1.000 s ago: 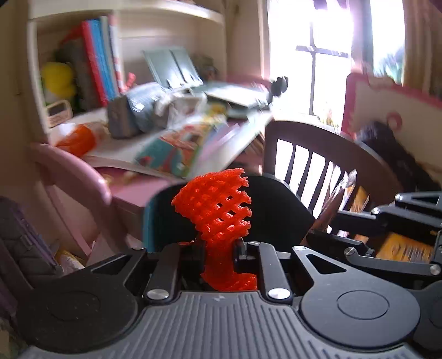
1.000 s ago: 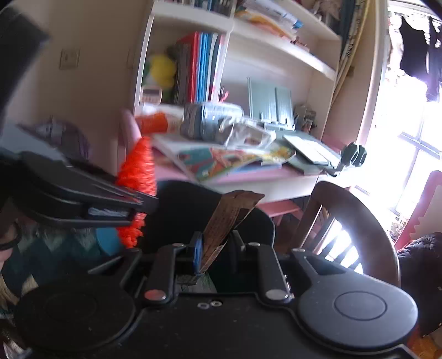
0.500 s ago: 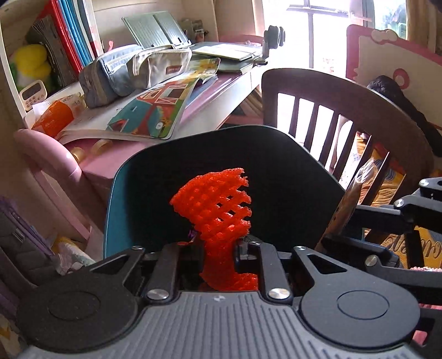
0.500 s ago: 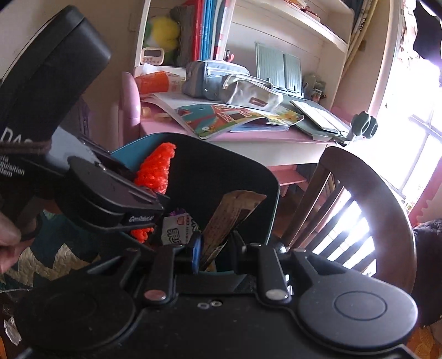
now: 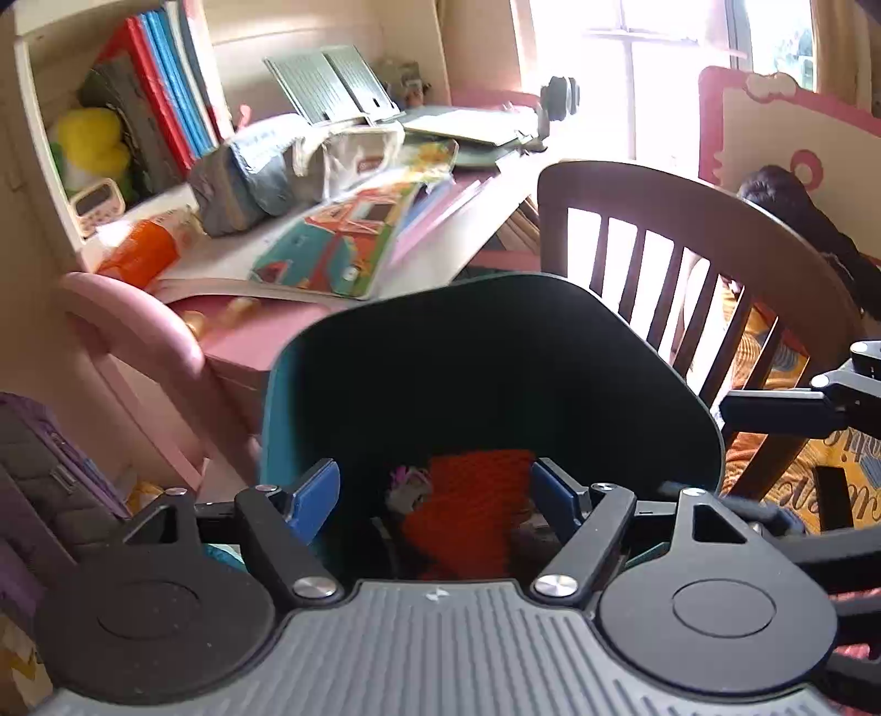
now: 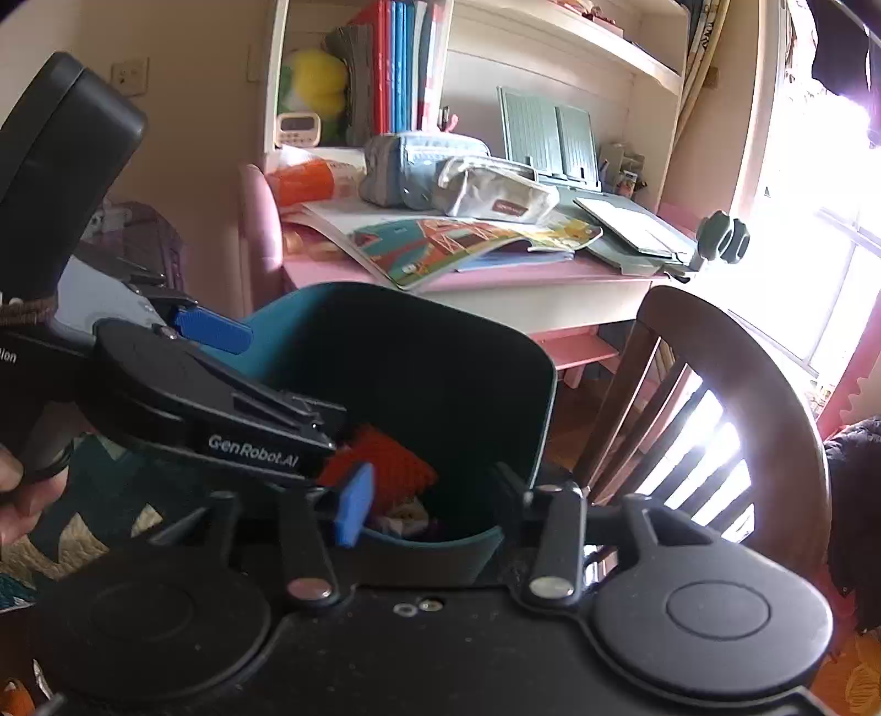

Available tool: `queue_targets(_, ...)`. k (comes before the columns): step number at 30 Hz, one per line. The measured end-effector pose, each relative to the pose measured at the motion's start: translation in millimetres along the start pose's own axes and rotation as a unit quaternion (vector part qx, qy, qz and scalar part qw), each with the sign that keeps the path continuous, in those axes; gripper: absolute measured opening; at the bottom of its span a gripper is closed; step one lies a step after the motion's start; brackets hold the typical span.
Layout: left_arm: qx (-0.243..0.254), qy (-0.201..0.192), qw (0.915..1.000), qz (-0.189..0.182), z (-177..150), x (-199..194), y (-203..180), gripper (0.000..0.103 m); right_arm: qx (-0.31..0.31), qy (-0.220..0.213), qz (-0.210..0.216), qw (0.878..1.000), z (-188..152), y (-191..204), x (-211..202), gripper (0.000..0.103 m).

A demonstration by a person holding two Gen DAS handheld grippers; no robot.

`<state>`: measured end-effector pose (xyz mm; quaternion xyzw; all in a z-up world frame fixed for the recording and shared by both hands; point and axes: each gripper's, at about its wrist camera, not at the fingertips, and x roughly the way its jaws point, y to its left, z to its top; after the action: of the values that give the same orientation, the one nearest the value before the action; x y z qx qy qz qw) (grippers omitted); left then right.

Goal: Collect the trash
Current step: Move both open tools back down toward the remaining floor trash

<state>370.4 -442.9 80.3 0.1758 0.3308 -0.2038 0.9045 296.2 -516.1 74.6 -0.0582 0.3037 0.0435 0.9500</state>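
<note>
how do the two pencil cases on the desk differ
The blue-grey pencil case is bulkier and sits further back toward the shelf; the beige pencil case is flatter, paler, and lies in front of it, nearer the open picture book. The beige one shows a small red label; none shows on the blue-grey one. Both are soft zip pouches lying side by side.

A pink-topped children's desk [image 6: 495, 278] with a cream front stands against the wall, under a cream shelf unit [image 6: 556, 38]. Directly on the desktop lie an open colourful picture book [image 6: 440, 248], a blue-grey fabric pencil case [image 6: 410, 168] and, touching it, a beige pencil case [image 6: 495, 193]. An orange packet [image 6: 305, 179] lies near the left end. A grey-green folding book stand [image 6: 542, 135] stands at the back, with a flat grey-green board [image 6: 633, 231] in front of it.

A white digital timer [image 5: 99, 201], a yellow soft toy [image 5: 91, 137] and upright red and blue folders [image 5: 165, 93] occupy the shelf niche.
</note>
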Motion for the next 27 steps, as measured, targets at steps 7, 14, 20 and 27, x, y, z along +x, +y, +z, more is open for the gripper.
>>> queue_targets(7,-0.017,-0.016,0.9997,-0.001,-10,-32,13,0.08,-0.007,-0.008,0.009,1.0,2,16,-23,0.056)
queue_targets(14,-0.048,-0.034,0.9982,-0.013,-33,-72,36,0.084,-0.013,-0.021,0.025,0.999,4,39,-48,0.059)
queue_targets(20,-0.091,-0.054,0.9944,-0.004,-68,-111,73,0.092,-0.026,-0.034,0.054,0.998,8,72,-66,0.06)
queue_targets(27,-0.134,-0.067,0.9884,0.028,-124,-156,129,0.099,-0.056,-0.04,0.112,0.991,9,135,-76,0.061)
